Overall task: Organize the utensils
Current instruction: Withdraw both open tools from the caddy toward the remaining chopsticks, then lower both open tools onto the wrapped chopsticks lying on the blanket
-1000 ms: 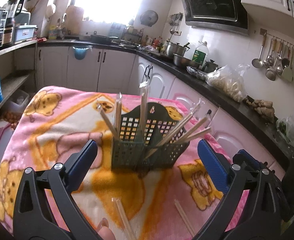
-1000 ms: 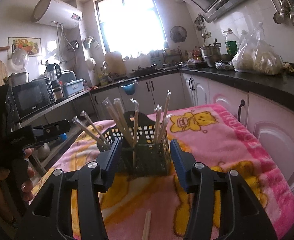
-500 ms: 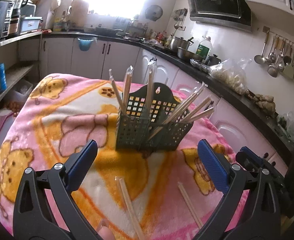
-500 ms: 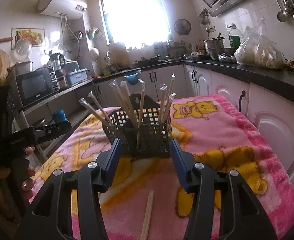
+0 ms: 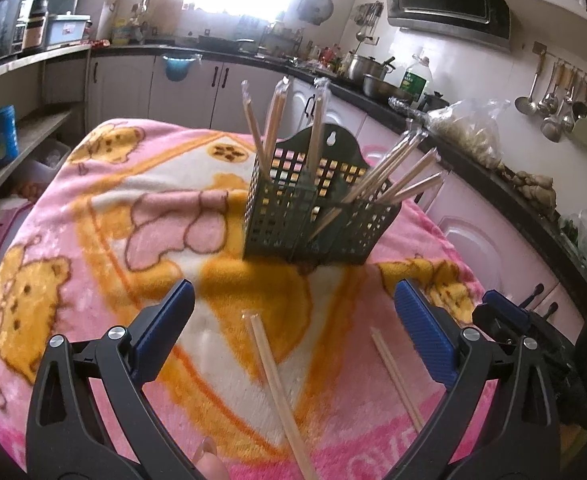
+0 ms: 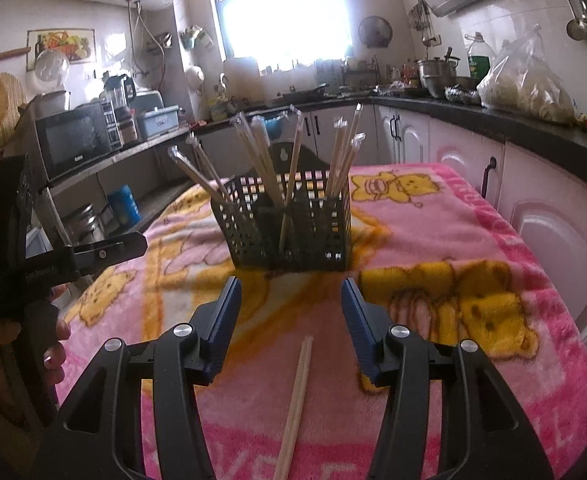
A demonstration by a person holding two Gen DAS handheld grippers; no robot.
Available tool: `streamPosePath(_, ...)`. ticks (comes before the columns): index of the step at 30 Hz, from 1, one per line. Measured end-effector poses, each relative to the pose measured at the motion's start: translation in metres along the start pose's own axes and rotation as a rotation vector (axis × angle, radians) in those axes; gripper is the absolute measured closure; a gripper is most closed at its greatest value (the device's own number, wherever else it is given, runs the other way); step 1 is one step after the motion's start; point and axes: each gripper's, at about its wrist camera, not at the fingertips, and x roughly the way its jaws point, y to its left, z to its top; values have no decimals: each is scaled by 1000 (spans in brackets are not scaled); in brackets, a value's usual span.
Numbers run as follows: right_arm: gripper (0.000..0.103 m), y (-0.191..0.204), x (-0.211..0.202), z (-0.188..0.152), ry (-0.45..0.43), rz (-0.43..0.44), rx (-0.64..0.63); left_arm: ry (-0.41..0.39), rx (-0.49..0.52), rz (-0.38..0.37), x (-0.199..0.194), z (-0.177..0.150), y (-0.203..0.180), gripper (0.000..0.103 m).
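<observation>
A dark green mesh utensil basket stands upright on the pink blanket and holds several wrapped chopstick pairs; it also shows in the right wrist view. Two wrapped chopstick pairs lie flat on the blanket: one between my left fingers, another to its right. My left gripper is open and empty, short of the basket. My right gripper is open and empty, with a loose pair lying between its fingers.
The table wears a pink and yellow bear blanket. Kitchen cabinets and a black counter run along the right. Shelves with a blue cup stand left. My left gripper's body shows at the left of the right wrist view.
Both grippers have drawn back from the basket, which now stands free on the blanket. More of the loose chopstick pairs shows in front of the fingers.
</observation>
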Motion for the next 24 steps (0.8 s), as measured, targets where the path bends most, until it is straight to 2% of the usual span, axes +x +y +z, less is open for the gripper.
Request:
streamPosePath(13, 53, -2, 29, -26, 171, -24, -39, 101, -19, 21, 23, -26, 11, 12)
streamPosePath(24, 53, -3, 72, -45, 349, -12, -46, 251, -51, 46, 65, -49, 24, 12)
